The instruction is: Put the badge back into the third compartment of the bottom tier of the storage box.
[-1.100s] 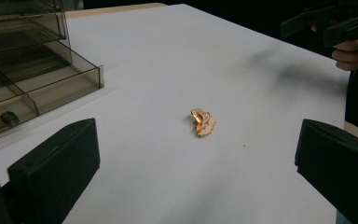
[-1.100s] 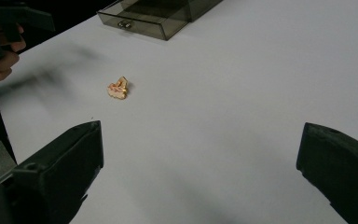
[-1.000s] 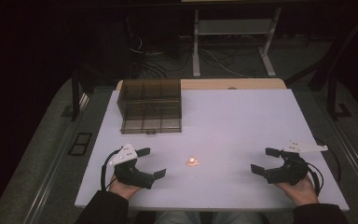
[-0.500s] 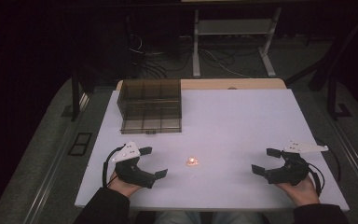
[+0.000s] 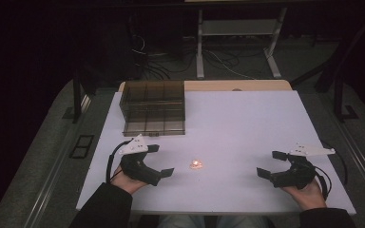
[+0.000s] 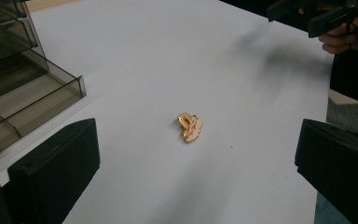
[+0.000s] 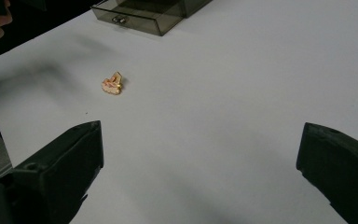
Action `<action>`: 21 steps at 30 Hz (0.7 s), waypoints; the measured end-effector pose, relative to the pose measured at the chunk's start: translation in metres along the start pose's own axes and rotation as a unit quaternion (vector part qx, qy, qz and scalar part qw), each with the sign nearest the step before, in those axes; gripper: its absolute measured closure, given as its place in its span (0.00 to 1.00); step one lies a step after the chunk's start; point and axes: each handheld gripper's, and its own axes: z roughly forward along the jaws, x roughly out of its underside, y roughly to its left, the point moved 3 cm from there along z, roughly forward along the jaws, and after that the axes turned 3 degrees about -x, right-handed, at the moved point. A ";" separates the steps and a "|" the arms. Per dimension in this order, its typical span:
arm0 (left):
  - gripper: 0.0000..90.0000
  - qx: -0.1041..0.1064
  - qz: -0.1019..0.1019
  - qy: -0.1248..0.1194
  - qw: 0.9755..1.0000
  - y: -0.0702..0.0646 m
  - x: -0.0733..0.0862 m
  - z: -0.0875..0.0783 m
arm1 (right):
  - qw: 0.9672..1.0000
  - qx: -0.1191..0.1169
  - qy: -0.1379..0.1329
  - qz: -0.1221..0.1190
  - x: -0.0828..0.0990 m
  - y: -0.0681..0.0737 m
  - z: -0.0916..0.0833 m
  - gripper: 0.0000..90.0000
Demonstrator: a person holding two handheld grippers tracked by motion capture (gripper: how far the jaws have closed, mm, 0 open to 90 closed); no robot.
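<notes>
In the high view, a person is sitting at a white table point(image 5: 247, 123) and is holding the left gripper point(image 5: 160, 160) near the front left edge, with its jaws spread wide and nothing between them. The right gripper point(image 5: 272, 164) is resting near the front right, also wide open and empty. A small orange-pink trinket point(image 5: 196, 164) is lying flat on the table between them, closer to the left gripper, and a smoky plastic organizer box point(image 5: 154, 108) is standing well behind it. In the left gripper view, the trinket point(image 6: 190, 127) is lying straight ahead between the two black jaws, the box point(image 6: 23, 88) at the left. In the right gripper view, the trinket point(image 7: 113, 83) is lying far to the left. It is looking thin, light and stiff, probably smooth, so I think gripping it across its narrow edges is best.
</notes>
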 end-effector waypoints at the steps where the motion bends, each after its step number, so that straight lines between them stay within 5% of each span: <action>1: 0.00 0.001 0.000 0.001 1.000 0.000 -0.002 0.001 | 1.000 0.001 0.001 0.001 0.000 0.000 0.000 0.00; 21: 0.00 0.024 0.022 0.028 0.999 0.002 -0.028 0.021 | 1.000 0.002 0.002 -0.003 0.000 0.000 0.000 0.00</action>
